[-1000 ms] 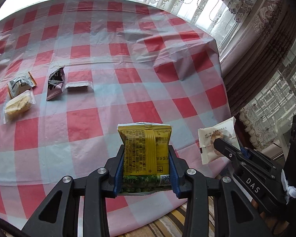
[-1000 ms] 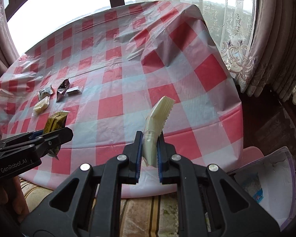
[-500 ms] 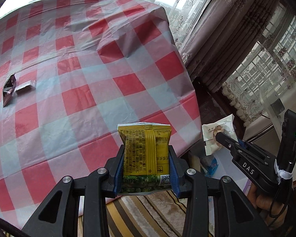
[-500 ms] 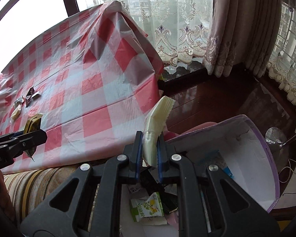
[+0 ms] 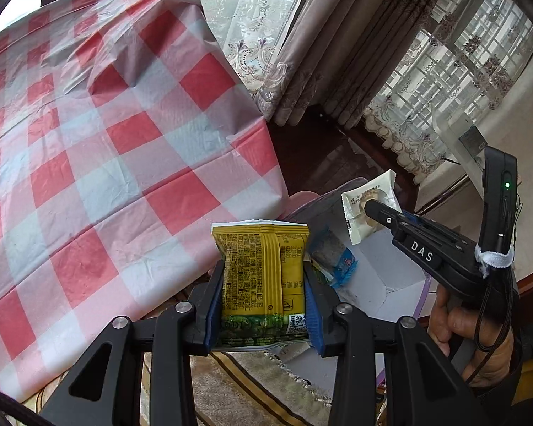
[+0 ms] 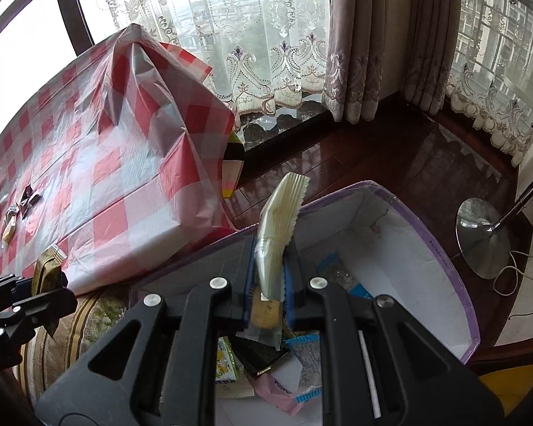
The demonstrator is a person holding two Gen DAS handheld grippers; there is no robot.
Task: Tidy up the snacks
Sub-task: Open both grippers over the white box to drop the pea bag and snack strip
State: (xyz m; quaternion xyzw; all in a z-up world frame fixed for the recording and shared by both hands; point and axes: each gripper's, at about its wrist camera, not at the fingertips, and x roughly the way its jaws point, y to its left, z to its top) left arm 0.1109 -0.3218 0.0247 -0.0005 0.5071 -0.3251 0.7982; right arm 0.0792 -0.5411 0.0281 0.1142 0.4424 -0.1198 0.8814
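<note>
My left gripper (image 5: 263, 301) is shut on a yellow and green snack packet (image 5: 263, 277), held upright beside the table's right edge. My right gripper (image 6: 270, 284) is shut on a pale white pastry packet (image 6: 279, 227), held over an open white box with a purple rim (image 6: 440, 248). The box holds several snack packets (image 6: 287, 358). In the left wrist view the right gripper (image 5: 380, 213) holds the white packet (image 5: 367, 206) above the box (image 5: 383, 266). In the right wrist view the left gripper (image 6: 35, 294) with the yellow packet (image 6: 48, 269) shows at lower left.
A table with a red and white checked cloth (image 5: 106, 149) lies to the left; several small snacks (image 6: 21, 206) lie far back on it. Lace curtains (image 6: 266, 35) and a dark wooden floor (image 6: 391, 156) lie behind the box. A lamp base (image 6: 483, 238) stands at right.
Both grippers have swung right, off the table and towards the box on the floor. The right gripper with its white packet now hangs over the open box. Both keep their packets.
</note>
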